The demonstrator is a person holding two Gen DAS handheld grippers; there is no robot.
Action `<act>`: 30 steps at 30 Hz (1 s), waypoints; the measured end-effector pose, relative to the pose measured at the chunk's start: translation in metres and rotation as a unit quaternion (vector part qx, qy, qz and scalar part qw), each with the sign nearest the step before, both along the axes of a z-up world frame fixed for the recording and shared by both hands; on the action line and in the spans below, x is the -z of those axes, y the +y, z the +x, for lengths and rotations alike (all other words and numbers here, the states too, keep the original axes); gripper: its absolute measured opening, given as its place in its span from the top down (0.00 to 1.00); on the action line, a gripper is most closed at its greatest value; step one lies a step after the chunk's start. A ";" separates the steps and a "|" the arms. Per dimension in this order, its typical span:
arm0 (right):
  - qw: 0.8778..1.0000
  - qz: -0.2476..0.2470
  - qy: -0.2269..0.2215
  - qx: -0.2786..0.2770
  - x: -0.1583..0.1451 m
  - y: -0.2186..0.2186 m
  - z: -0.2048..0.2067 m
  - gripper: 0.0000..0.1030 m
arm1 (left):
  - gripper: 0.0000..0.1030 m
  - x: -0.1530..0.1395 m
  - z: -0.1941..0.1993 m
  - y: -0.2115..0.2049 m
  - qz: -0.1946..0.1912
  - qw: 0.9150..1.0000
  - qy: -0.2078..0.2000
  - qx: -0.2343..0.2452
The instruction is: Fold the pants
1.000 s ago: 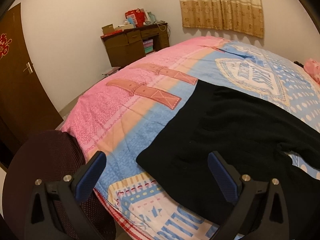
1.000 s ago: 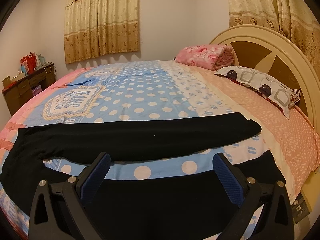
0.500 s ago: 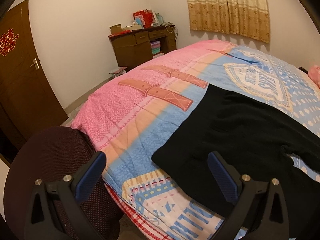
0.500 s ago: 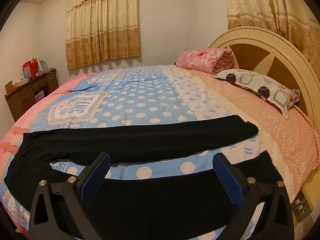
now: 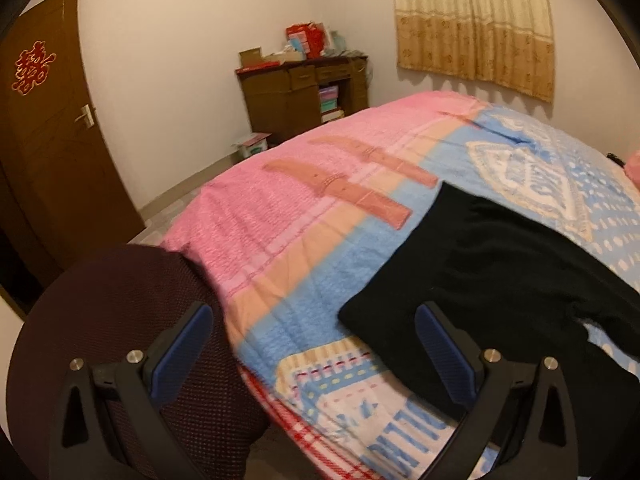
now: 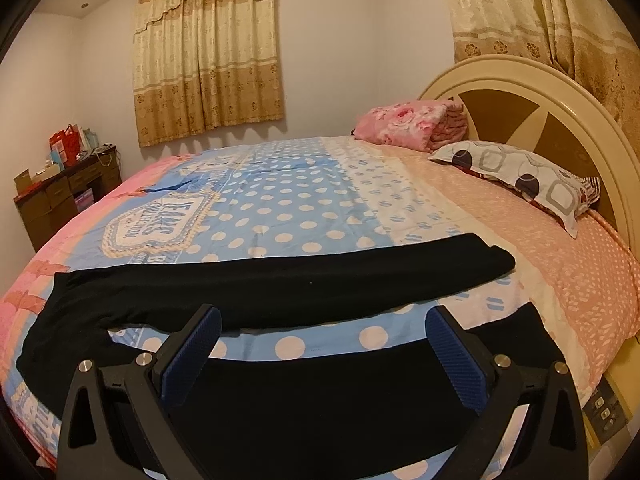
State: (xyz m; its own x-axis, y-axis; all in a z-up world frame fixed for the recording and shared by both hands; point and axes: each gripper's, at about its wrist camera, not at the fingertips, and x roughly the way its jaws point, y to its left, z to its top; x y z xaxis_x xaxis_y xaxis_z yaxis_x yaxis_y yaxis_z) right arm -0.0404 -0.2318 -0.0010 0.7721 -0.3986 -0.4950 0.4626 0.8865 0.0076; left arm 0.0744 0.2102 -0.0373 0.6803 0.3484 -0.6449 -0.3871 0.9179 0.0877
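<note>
Black pants (image 6: 280, 280) lie spread flat across the bed, legs apart. The far leg runs right toward the headboard; the near leg (image 6: 360, 392) lies along the bed's front edge under my right gripper. The waist end shows in the left wrist view (image 5: 500, 264). My left gripper (image 5: 316, 352) is open and empty, over the bed's corner, left of the waist. My right gripper (image 6: 320, 356) is open and empty, above the near leg.
A dark mesh chair (image 5: 132, 340) stands against the bed's corner at the left. A pillow (image 6: 520, 172) and a folded pink blanket (image 6: 412, 124) lie by the headboard (image 6: 540, 92). A wooden desk (image 5: 304, 96) and a door (image 5: 44, 152) stand beyond.
The left gripper has swung left and back, so the pants' waist sits further right in its view. The right gripper has drawn back slightly. Both stay open.
</note>
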 end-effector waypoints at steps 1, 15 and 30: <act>1.000 -0.004 -0.001 -0.002 0.000 0.001 0.000 0.01 | 0.00 -0.001 0.000 -0.005 0.003 1.000 -0.003 0.012; 0.995 -0.034 0.019 0.097 -0.011 -0.087 -0.006 0.01 | 0.00 0.017 -0.018 0.136 -0.029 0.983 0.042 -0.176; 0.998 -0.025 0.020 0.053 -0.007 -0.064 0.016 0.01 | 0.00 -0.008 0.058 -0.111 0.023 0.985 0.009 0.172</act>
State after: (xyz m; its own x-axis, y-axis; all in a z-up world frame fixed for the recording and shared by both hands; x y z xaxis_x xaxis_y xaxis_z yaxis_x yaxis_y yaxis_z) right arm -0.0244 -0.2963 0.0058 0.7037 -0.5020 -0.5028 0.5531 0.8313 -0.0559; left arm 0.1326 0.0994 -0.0295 0.7511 0.1289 -0.6475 -0.0525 0.9893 0.1361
